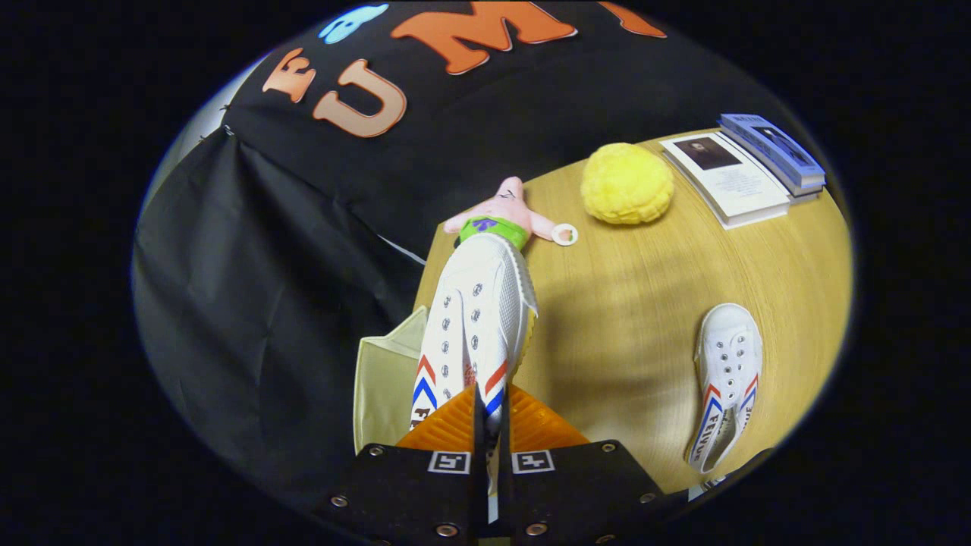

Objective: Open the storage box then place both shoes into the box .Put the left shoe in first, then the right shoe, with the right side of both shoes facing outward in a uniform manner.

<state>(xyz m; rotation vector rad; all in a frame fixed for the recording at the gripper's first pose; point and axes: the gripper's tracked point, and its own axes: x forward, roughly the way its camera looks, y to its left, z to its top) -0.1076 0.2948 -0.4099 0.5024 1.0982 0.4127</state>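
Observation:
My gripper [491, 413] is shut on a white shoe [478, 318] with red and blue stripes, both fingers pinching its heel end. The shoe hangs in the air and points away from me, above the table's left edge. Beneath it, to the left, a pale storage box [383, 387] shows part of its rim. A second white shoe [727, 379] with the same stripes lies flat on the wooden table [630, 318], off to the right of the fingers.
Beyond the held shoe's toe lies a pink star plush toy [504, 212] with a white ring. A yellow fluffy ball [626, 183] and two books [747, 174] sit at the table's far side. Black cloth hangs left of the table.

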